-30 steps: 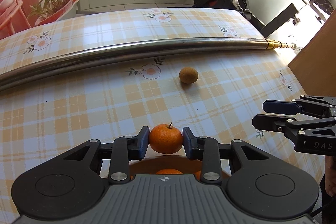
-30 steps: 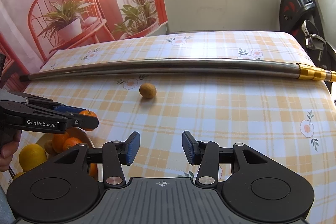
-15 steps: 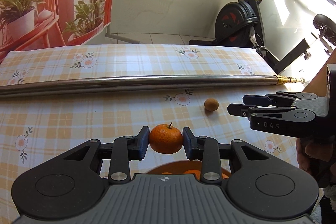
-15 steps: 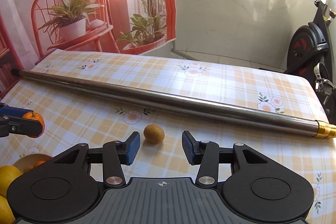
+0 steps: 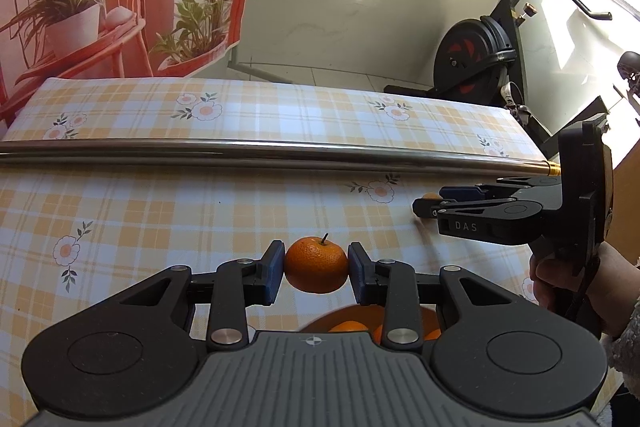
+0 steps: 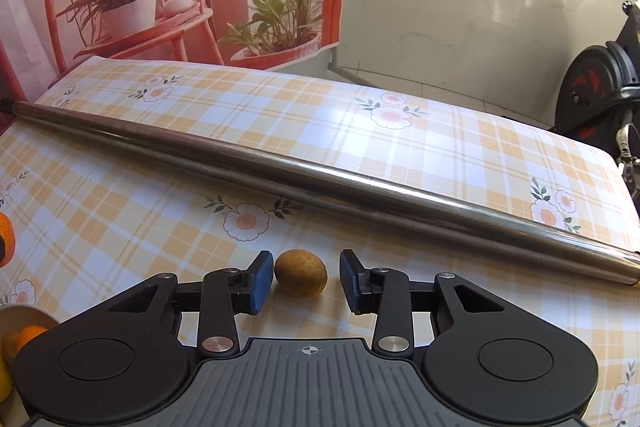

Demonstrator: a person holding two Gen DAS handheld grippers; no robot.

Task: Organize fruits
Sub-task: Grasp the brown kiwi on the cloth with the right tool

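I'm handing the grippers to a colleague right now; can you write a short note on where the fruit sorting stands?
Left gripper: shut on the mandarin, held above the bowl of oranges.
Right gripper: open, fingers on either side of the small brown fruit on the tablecloth, not yet closed.
A metal pole lies across the table beyond.
Done: some fruit in the bowl.
Left: grasp the brown fruit, place both.

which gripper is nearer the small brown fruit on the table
Right. The right gripper is open with the small brown fruit between its fingers, not yet clamped. The left gripper is off to the side, shut on a tangerine.
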